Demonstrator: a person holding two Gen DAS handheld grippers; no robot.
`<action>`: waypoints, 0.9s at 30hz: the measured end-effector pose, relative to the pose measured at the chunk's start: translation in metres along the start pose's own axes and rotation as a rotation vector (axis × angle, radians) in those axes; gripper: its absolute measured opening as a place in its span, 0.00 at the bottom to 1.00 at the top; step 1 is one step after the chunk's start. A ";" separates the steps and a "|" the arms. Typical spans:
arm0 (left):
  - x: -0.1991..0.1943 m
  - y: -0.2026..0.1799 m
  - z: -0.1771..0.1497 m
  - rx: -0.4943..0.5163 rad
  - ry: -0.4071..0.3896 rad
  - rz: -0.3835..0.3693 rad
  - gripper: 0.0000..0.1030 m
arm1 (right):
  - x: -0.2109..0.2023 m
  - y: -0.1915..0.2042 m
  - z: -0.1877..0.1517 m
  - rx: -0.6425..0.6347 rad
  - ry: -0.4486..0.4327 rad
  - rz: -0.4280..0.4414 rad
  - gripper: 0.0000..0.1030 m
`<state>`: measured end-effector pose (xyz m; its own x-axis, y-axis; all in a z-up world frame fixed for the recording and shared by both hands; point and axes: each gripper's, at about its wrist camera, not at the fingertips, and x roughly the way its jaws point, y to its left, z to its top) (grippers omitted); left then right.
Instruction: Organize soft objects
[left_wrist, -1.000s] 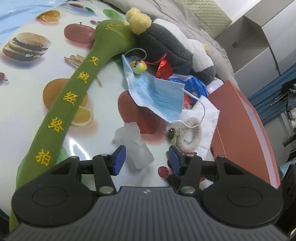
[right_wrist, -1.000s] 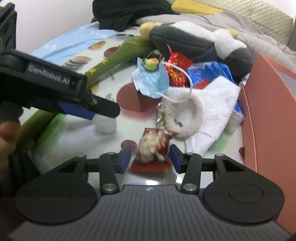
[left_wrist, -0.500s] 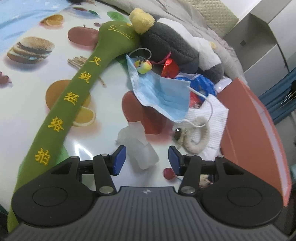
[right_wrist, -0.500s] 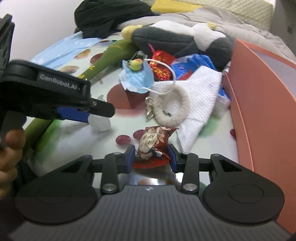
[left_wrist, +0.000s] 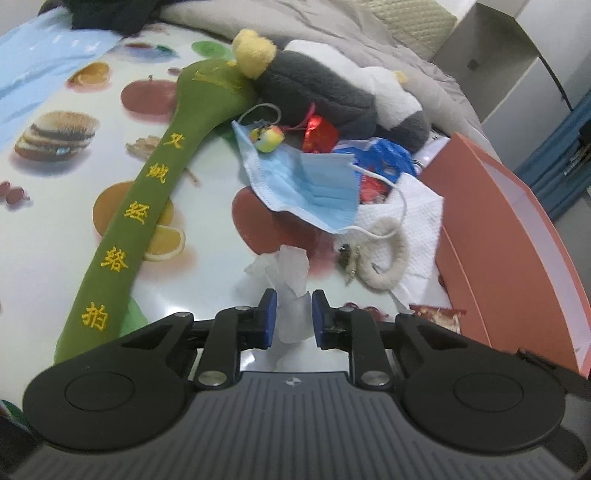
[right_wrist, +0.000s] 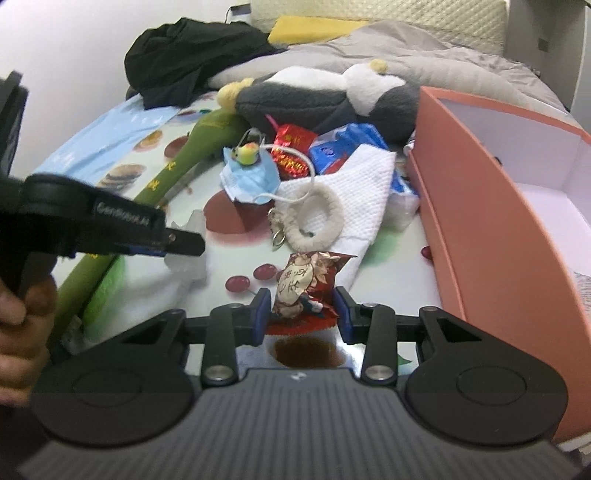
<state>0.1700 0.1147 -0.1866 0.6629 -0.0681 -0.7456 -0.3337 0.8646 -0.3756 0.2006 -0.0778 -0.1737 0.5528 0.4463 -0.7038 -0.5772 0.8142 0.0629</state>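
The box (right_wrist: 491, 206) stands open at the counter's (left_wrist: 48, 192) right edge, the plush (right_wrist: 325, 98) and green bat (left_wrist: 147, 206) lying beyond the clutter. The left gripper (left_wrist: 290, 325) has narrowed its fingers around a crumpled tissue (left_wrist: 291, 295); the right gripper (right_wrist: 301, 314) brackets a snack packet (right_wrist: 304, 284), fingers not quite touching. Both look mid-pickup; next comes closing firmly, lifting, and carrying toward the box.

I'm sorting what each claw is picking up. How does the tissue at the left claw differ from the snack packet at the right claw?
The tissue is plain white and crumpled; the snack packet is shiny, printed red and tan. The left claw pinches the tissue closely, while the right claw has a wider gap around the packet. Both sit on the fruit-print table.
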 end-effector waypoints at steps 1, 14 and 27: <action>-0.003 -0.002 -0.001 0.012 -0.004 -0.001 0.22 | -0.003 0.000 0.001 0.002 -0.004 -0.002 0.38; -0.049 -0.035 0.001 0.085 -0.022 -0.079 0.21 | -0.049 -0.012 0.012 0.067 -0.090 -0.013 0.35; -0.092 -0.088 0.004 0.204 -0.049 -0.179 0.21 | -0.117 -0.026 0.019 0.103 -0.199 -0.061 0.34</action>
<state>0.1411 0.0466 -0.0824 0.7323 -0.2093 -0.6480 -0.0692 0.9238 -0.3767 0.1619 -0.1446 -0.0796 0.6985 0.4512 -0.5555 -0.4802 0.8710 0.1037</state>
